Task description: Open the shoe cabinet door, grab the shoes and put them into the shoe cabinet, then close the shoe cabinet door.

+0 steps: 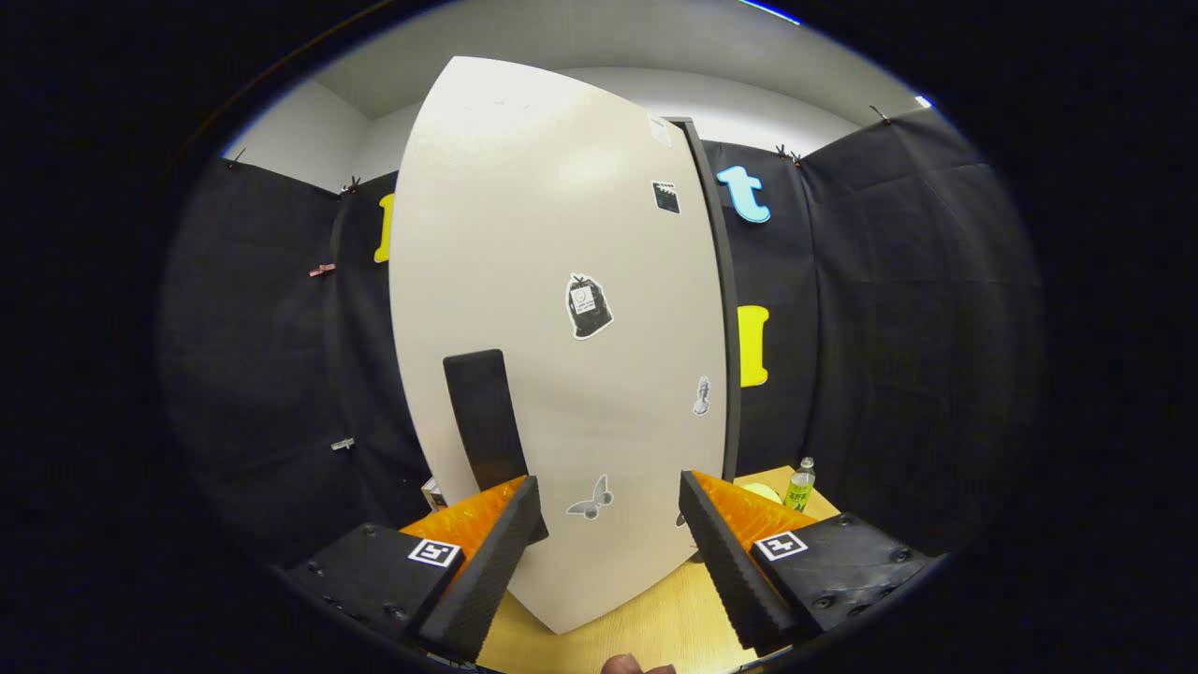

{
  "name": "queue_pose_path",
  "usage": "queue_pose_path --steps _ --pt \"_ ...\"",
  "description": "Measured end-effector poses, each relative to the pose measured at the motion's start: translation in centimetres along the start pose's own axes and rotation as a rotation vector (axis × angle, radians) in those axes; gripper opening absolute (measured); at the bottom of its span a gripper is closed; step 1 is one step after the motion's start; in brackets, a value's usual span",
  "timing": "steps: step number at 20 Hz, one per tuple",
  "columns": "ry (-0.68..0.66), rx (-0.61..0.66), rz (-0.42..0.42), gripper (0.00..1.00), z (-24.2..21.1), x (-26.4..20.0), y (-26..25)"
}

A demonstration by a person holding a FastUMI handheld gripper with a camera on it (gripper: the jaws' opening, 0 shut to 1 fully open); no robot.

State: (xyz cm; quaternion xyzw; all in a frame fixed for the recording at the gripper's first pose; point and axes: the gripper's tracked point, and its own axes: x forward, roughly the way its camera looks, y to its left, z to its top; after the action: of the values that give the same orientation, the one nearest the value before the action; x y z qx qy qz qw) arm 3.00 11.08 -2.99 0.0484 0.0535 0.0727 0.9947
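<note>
A tall white shoe cabinet (562, 281) stands on the wooden table (655, 618) straight ahead of me, its door facing me and closed flush against the dark frame on its right side. A dark rectangular handle (484, 417) is fixed to the door's lower left part. Several small stickers dot the door. My gripper (608, 515) is open, its fingers spread wide close in front of the door's lower part. The left fingertip (510, 534) sits just below the handle; nothing is between the fingers.
A small green bottle (800, 484) and a pale round object (763, 490) stand on the table to the right of the cabinet. A small box (432, 492) peeks out at the cabinet's lower left. A fingertip (636, 666) of a person's hand shows below the gripper.
</note>
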Motion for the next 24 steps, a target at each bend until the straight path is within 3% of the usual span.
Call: queue_pose_path --steps 24 --pt "-0.056 -0.047 -0.046 0.98 1.6 -0.7 -1.5"
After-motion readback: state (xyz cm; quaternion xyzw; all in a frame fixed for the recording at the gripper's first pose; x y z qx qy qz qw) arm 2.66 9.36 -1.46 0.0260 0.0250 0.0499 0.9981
